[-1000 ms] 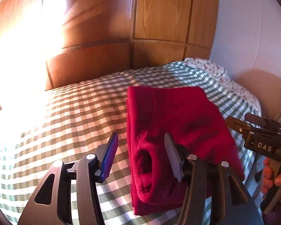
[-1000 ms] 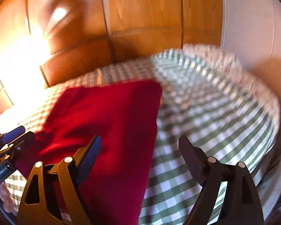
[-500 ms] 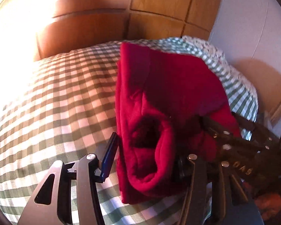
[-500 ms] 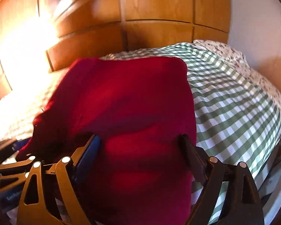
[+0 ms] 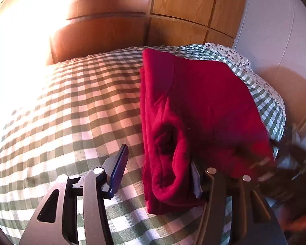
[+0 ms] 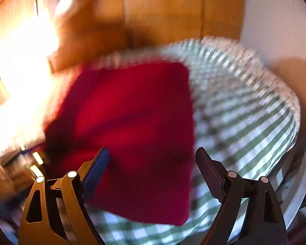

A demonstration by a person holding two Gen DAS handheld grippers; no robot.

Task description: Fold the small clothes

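A folded red garment (image 5: pixel 195 110) lies on the green-and-white checked bed (image 5: pixel 71 112). It also shows in the right wrist view (image 6: pixel 132 122), which is blurred. My left gripper (image 5: pixel 159 169) is open at the garment's near edge; its left finger stands over bare bedcover and the folded edge lies between the fingers, partly covering the right one. My right gripper (image 6: pixel 153 163) is open above the garment's near right part. The right gripper also appears as a dark blur at the right edge of the left wrist view (image 5: pixel 285 169).
A wooden headboard (image 5: pixel 104 32) and wood panelling stand behind the bed. A white wall (image 5: pixel 275 30) runs along the right, with a floral pillow (image 5: pixel 240 59) at the far right corner. Bright sunlight washes out the left side (image 5: pixel 16 47).
Both grippers have pulled back a little from the garment. The right gripper has drawn away to the right and is moving fast. The garment has settled flatter on the bed.
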